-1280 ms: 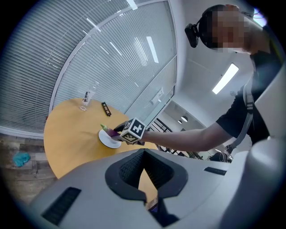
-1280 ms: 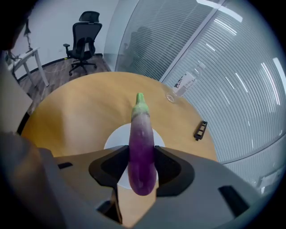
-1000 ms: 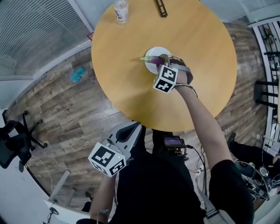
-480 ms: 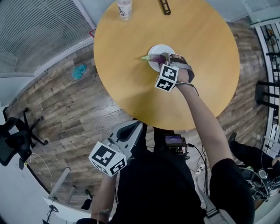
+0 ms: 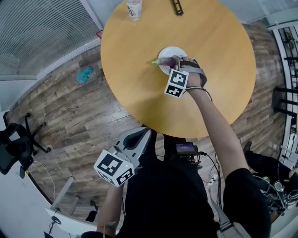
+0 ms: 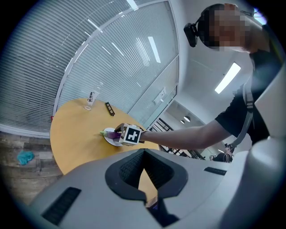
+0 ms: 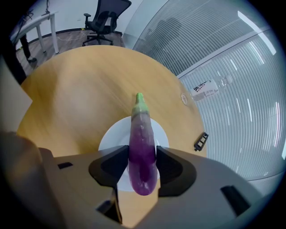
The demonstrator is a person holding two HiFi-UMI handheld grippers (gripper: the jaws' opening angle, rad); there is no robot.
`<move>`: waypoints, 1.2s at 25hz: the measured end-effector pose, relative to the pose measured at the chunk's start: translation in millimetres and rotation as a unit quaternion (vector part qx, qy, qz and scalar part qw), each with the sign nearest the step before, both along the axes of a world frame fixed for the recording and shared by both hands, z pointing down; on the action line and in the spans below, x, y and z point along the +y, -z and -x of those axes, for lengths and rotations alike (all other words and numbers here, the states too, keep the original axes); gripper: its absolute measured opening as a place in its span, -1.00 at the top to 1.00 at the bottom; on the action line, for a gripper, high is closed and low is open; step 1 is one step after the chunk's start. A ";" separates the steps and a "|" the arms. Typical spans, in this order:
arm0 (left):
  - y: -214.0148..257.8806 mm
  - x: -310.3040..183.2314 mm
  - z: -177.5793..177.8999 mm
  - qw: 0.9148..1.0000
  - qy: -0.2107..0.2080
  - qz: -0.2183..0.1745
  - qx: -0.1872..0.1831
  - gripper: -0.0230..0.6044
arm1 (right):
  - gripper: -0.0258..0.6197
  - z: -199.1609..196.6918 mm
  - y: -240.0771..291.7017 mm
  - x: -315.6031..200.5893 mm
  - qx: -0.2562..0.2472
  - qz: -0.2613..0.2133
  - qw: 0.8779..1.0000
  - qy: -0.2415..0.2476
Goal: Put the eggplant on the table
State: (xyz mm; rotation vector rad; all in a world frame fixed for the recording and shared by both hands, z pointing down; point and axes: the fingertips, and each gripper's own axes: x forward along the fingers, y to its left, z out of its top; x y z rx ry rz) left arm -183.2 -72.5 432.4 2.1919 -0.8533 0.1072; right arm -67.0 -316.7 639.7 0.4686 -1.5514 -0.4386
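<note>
1. Flooring (image 5: 79,116) of wood planks runs under everything. A teal cloth (image 5: 85,74) lies on it left of the table, and a black office chair (image 5: 16,148) stands at the far left.
2. Round table (image 5: 219,69), with a plain yellow-wood top, fills the upper middle of the head view.
3. Left gripper (image 5: 138,135) hangs low by the person's body, well apart from the table. In the left gripper view its jaws are pressed together with nothing between them.
4. Right gripper (image 7: 142,163) reaches out over the table at the end of the person's outstretched arm. Its jaws are clamped on the thick end of the eggplant, one on either side.
5. White plate (image 5: 173,50) sits near the middle of the table, directly beneath the right gripper's jaws.
6. Eggplant (image 7: 142,147) is long and slim.
   - Its skin is glossy, deep purple at the gripped end and fading to pale lilac toward a light green stem cap.
   - It lies along the line of the jaws with the stem pointing away from the gripper.
   - It is over the plate, and in the head view the green tip pokes just past the plate's left rim.
   - Whether it touches the plate cannot be told.
7. Clear bottle (image 5: 134,8) with a label stands at the table's far edge.
8. Small black object (image 5: 176,7) lies near the bottle, also at the far edge.
</note>
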 end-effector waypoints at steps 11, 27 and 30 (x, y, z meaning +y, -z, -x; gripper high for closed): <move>2.0 7.6 -1.8 1.000 -0.002 -0.007 0.001 0.89 | 0.28 -0.8 9.4 3.4 -0.013 -0.007 1.000 -0.006; 14.4 14.2 -3.4 0.999 -0.021 -0.033 -0.001 0.89 | 0.28 -0.7 35.4 22.5 -0.020 -0.023 0.999 -0.009; 18.1 16.0 -6.5 0.999 -0.030 -0.040 0.000 0.89 | 0.33 0.1 47.7 29.2 -0.026 -0.035 0.999 -0.006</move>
